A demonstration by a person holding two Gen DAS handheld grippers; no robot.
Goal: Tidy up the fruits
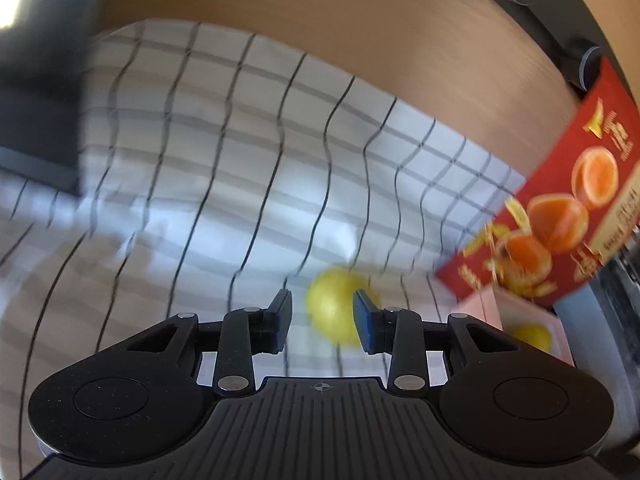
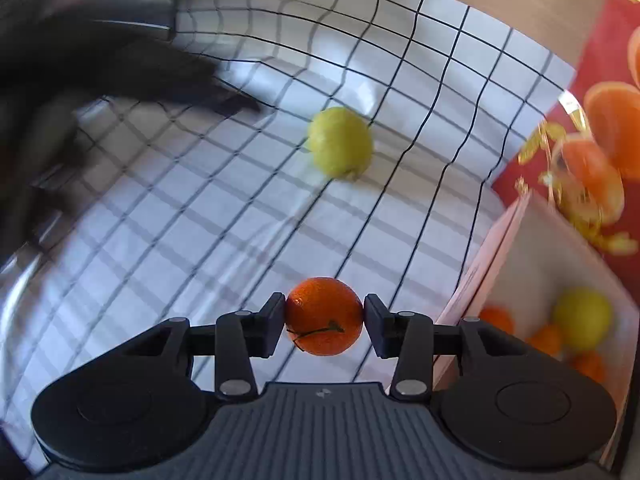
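Sorting is judged mostly done: several oranges and a yellow fruit (image 2: 582,317) are already seen in the box (image 2: 532,240). A mandarin (image 2: 324,316) is clamped by the right gripper (image 2: 324,318) beside the box. One yellow-green fruit (image 2: 340,142) is left on the checked cloth (image 2: 224,240); the left gripper (image 1: 322,316), jaws apart, is lined up before it.

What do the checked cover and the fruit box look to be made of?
Checked cover: apparently thin woven cloth, matte; its grid lines ripple over soft folds. Fruit box: looks like cardboard, with thin flat walls, a pale plain inside and a glossy red printed lid. Blur leaves the finer texture unclear.
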